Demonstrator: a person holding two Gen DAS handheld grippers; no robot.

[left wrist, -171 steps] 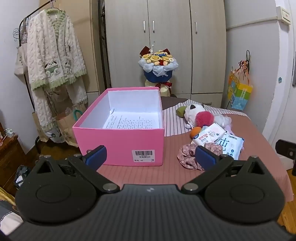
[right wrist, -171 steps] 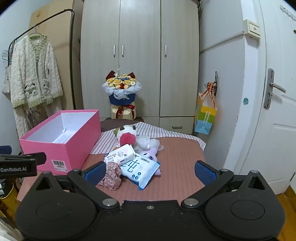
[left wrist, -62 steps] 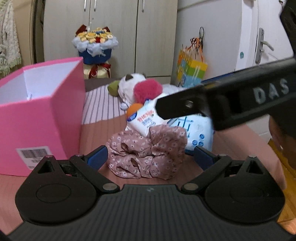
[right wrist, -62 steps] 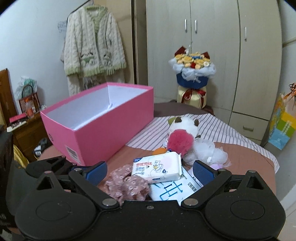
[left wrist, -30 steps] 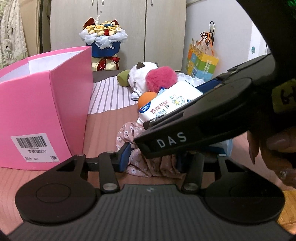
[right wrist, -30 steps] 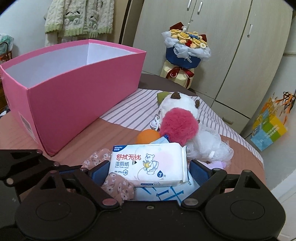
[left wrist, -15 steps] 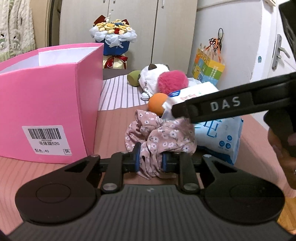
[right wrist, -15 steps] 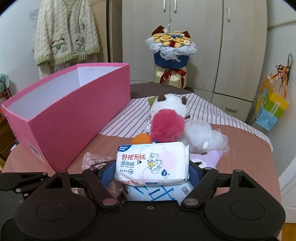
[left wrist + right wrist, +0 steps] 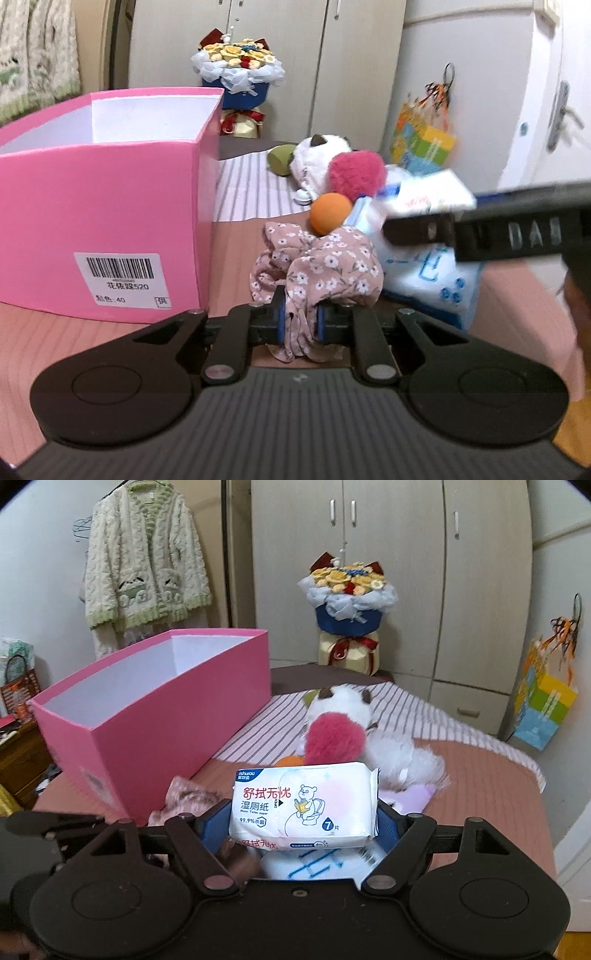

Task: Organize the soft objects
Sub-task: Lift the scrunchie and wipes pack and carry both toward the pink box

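Note:
My left gripper [image 9: 300, 320] is shut on a pink floral scrunchie [image 9: 317, 264] and holds it just above the bed. My right gripper [image 9: 303, 821] is shut on a white wet-wipes pack [image 9: 303, 805] and holds it lifted; it shows blurred in the left wrist view [image 9: 428, 194]. The open pink box [image 9: 107, 210] stands to the left, also in the right wrist view [image 9: 155, 716]. A larger blue-printed wipes pack [image 9: 424, 273], an orange ball [image 9: 330, 213], a red pompom [image 9: 334, 740] and a white plush toy [image 9: 343, 701] lie on the bed.
The bed has a pink cover [image 9: 480, 775] and a striped sheet [image 9: 406, 705]. A flower bouquet [image 9: 349, 602] stands by the wardrobe [image 9: 395, 554]. A cardigan [image 9: 144, 565] hangs at left. A colourful gift bag [image 9: 543, 705] hangs at right, near a door [image 9: 565, 110].
Both grippers closed, the left on the scrunchie and the right on the small wipes pack. Since half a second ago both have lifted their objects slightly.

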